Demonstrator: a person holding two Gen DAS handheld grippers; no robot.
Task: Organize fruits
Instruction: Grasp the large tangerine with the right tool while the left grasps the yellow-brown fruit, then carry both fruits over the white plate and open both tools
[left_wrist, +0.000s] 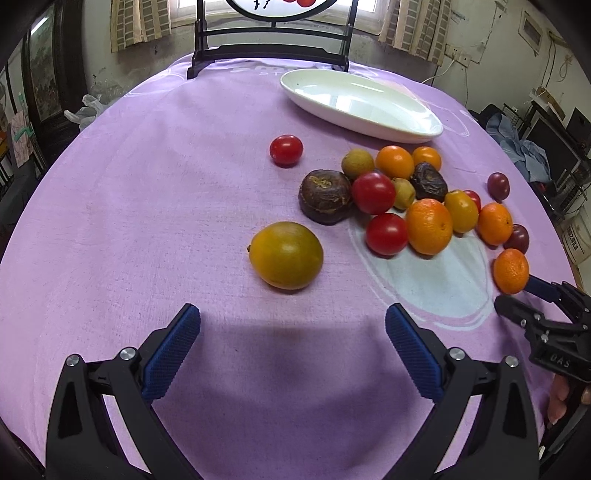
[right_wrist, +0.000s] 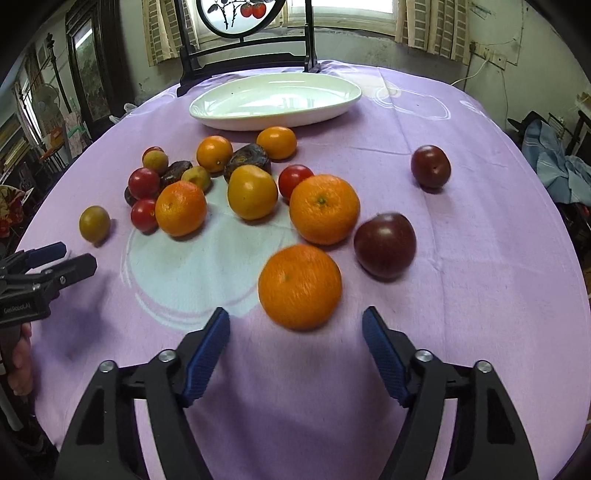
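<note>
My right claw (right_wrist: 295, 325) stands apart, blue pads either side of bare purple cloth (right_wrist: 461, 295), holding nothing. Just beyond its tips lies an orange mandarin (right_wrist: 300, 286), blurred, touching neither pad. Past it sit a dark plum (right_wrist: 385, 244) and a second mandarin (right_wrist: 324, 209), then the crowd of cherry tomatoes, yellow fruits and wrinkled dark ones. Farthest back is the white oval dish (right_wrist: 258, 118), with no fruit in it.

My left claw (left_wrist: 292, 321) is spread wide too, gripping nothing, over the cloth. Ahead of it, apart from the heap, rests a yellow-green fruit (left_wrist: 285, 254); a lone red tomato (left_wrist: 286, 149) lies farther on.
</note>
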